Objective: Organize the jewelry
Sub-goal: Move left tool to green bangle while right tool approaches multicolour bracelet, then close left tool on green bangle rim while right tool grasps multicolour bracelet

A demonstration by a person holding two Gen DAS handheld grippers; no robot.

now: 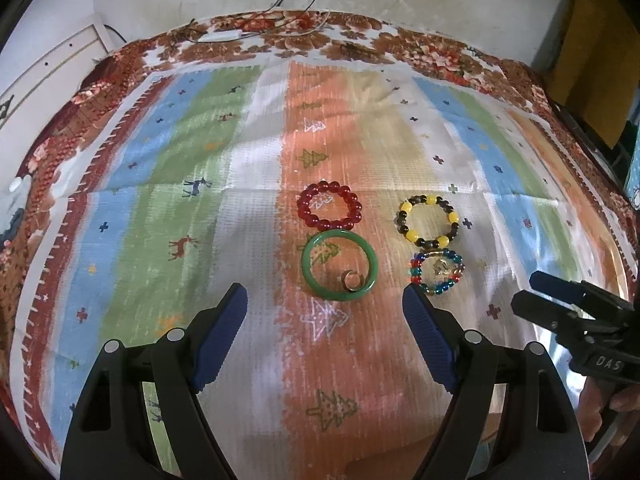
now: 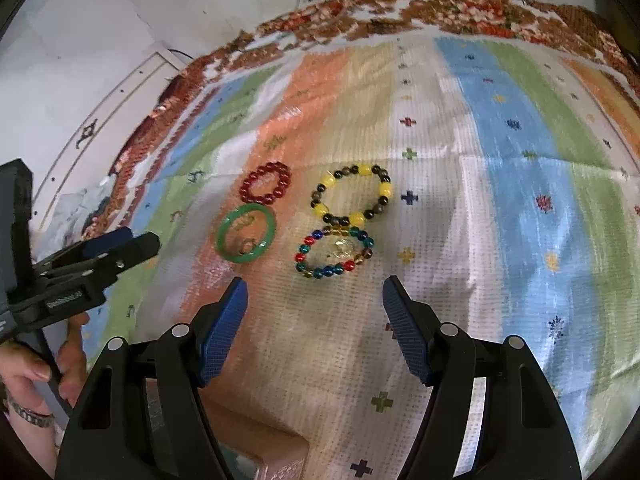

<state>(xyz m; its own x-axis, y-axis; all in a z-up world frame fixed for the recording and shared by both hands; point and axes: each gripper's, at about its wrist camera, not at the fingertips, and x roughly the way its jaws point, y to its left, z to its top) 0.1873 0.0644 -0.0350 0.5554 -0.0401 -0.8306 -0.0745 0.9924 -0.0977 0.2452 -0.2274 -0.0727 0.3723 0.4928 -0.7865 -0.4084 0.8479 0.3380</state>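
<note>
Both claws stand apart and empty: left claw [image 1: 325, 300] just before the green bangle [image 1: 338, 265], right claw [image 2: 314, 292] just before the multicolour bead bracelet [image 2: 335, 254] on the desk cloth [image 2: 500, 200]. Bangle looks stiff and slippery; I would grip across its rim. Beads seem light and loose.

Black claws [image 1: 325, 300], blue ribbed pads [image 2: 222, 324], silver pins; possibly beaded wristband [image 2: 28, 416].
</note>
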